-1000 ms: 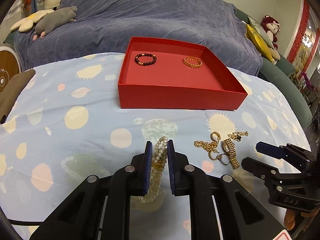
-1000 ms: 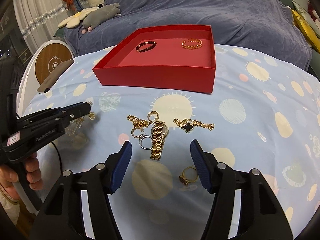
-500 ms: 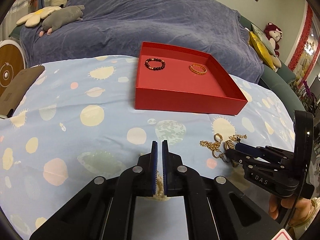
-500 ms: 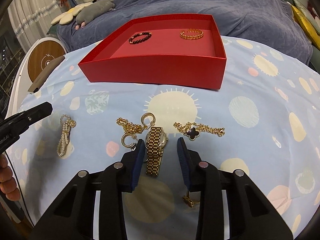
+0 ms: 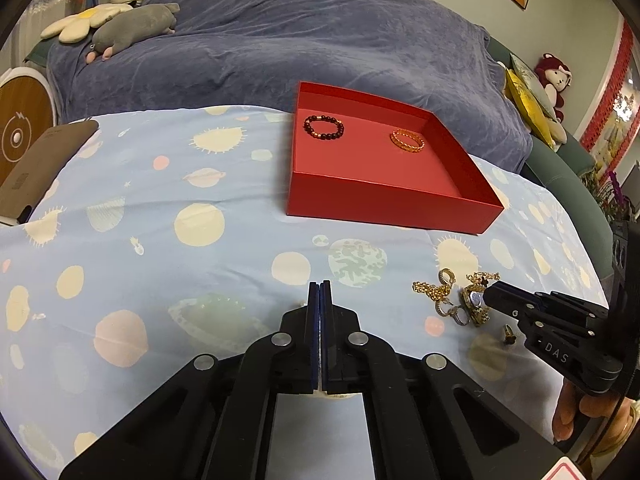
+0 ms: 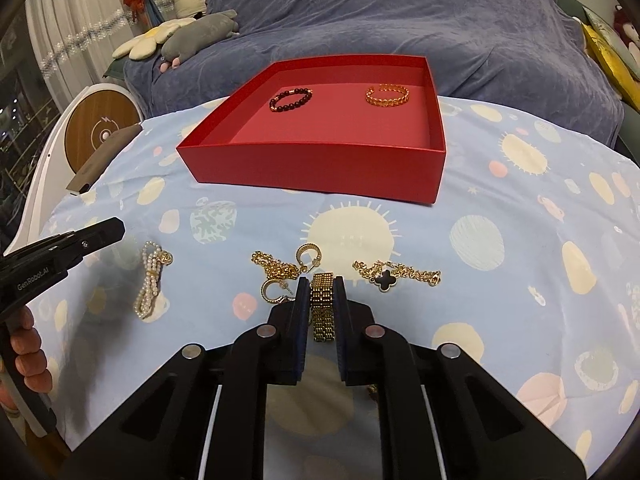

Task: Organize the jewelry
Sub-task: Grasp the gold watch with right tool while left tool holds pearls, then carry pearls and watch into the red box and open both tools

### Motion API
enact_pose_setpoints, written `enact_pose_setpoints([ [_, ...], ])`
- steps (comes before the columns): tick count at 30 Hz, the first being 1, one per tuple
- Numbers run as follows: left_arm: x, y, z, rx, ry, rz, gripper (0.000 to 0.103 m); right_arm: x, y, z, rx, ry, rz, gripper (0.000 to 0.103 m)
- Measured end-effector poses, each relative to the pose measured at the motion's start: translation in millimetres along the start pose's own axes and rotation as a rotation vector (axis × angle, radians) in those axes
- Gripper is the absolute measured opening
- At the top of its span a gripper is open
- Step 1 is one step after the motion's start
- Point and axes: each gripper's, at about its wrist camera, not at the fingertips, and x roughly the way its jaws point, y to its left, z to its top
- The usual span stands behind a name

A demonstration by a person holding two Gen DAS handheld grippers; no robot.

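A red box on the planet-print cloth holds a dark bead bracelet and a gold bangle. In front of it lie a pearl bracelet, a gold chain with hoop earrings, a gold watch and a clover bracelet. My right gripper is closing, its pads against the sides of the watch band. My left gripper is shut with nothing in it, hovering left of the pearl bracelet. A small ring lies near the right gripper.
A brown flat case and a round white-and-wood device sit at the table's left edge. Behind the table is a sofa under a blue blanket with plush toys. A person's hand holds the left gripper.
The left jaws shut and lifted off the pearl bracelet, which stays on the cloth. The right gripper moved forward over the gold watch and its jaws narrowed onto the band.
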Motion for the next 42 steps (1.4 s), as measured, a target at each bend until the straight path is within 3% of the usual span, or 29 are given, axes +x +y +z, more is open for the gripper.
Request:
enact_pose_setpoints([
  [4,3.8,-0.4,-6.7,0.006,0.029,-0.015,0.006,-3.7,-1.4,-0.6,0.009,-0.005,0.009,0.011],
  [6,7.8,-4.4,-12.2,0.025,0.048,0.002,0.031,-5.5,-0.5,-0.1,0.006,-0.008,0.013,0.011],
  [8,11.9,-8.4,-16.9,0.045,0.049,0.033,0.04,-7.5,-0.5,-0.2,0.006,-0.011,0.018,0.011],
  [14,33.8,-18.8,-25.6,0.092,0.098,0.065,0.039,-9.4,-1.0,-0.4,0.008,-0.013,0.022,0.011],
  [18,37.4,-21.1,-29.4,0.113,0.095,0.092,0.012,-10.4,-1.2,-0.2,0.008,-0.015,0.022,0.011],
  [27,21.8,-23.7,-20.2,0.096,0.056,0.059,0.012,-23.3,-2.1,2.9,0.016,-0.043,0.037,0.011],
  [36,-2.6,-32.5,8.7,0.059,-0.014,0.015,0.012,-43.1,-4.2,13.6,0.03,-0.094,0.051,0.011],
  [42,-12.3,-48.1,40.8,0.065,-0.054,-0.016,0.012,-65.7,-10.0,40.7,0.037,-0.152,0.062,0.011],
])
